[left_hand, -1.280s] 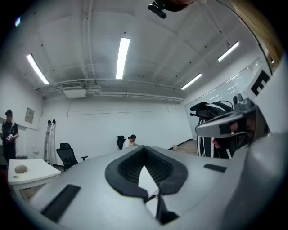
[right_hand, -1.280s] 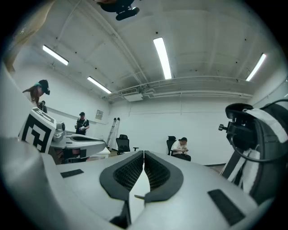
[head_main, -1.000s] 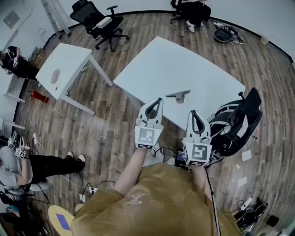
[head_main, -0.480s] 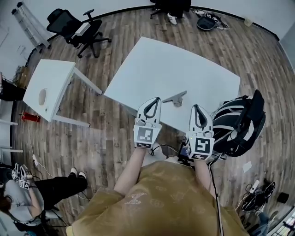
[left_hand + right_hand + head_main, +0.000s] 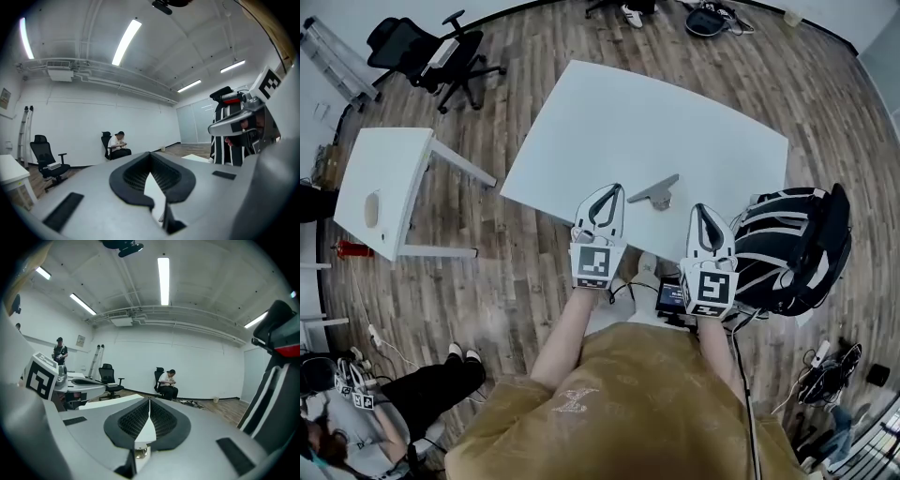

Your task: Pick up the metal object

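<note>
Grey metal on white: the metal object (image 5: 654,193) lies flat near the near edge of the white table (image 5: 656,122), untouched. The left gripper (image 5: 605,190) sits at its 9 o'clock, just beside it, and the right gripper (image 5: 702,208) at its 4 o'clock, a little further off. Both hover at the table's near edge. Each gripper's jaws are pressed together at the tips – only table surface shows through the loop behind them, nothing pinched. A black-and-white backpack (image 5: 792,248) rests at the right gripper's 3 o'clock. A smaller white table (image 5: 380,183) stands at 9 o'clock from the main one, and a black office chair (image 5: 422,52) at 10 o'clock.
</note>
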### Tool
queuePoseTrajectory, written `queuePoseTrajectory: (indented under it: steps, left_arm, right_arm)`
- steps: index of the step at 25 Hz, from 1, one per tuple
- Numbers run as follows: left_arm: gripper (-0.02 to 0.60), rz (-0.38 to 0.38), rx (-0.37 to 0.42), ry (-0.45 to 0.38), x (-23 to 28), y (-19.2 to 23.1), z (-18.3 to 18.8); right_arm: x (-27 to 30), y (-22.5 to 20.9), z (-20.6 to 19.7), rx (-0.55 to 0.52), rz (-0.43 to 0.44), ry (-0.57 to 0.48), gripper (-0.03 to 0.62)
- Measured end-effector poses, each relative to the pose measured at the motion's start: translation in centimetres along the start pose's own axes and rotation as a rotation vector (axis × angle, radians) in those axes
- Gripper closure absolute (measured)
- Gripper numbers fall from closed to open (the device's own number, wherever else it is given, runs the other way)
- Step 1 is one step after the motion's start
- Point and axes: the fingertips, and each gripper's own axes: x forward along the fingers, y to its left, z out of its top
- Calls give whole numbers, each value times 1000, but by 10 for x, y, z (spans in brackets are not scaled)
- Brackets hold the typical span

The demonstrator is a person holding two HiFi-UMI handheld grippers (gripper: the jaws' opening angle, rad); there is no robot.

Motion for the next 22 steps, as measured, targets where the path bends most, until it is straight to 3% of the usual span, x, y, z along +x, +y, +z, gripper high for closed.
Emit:
queuePoseTrajectory:
  steps: [8,16,22]
  left_arm:
    - [577,-43,6,33,30,3,-24]
    - [575,-77,98,147,65,-7,-70]
    - [575,-123,219,242,83,-23,-104]
  right_arm:
    - [33,-23,-11,21,-9,18,585]
    - [61,-27,-20,17,22,7,585]
    - [73,-31,-38,5,45,45,585]
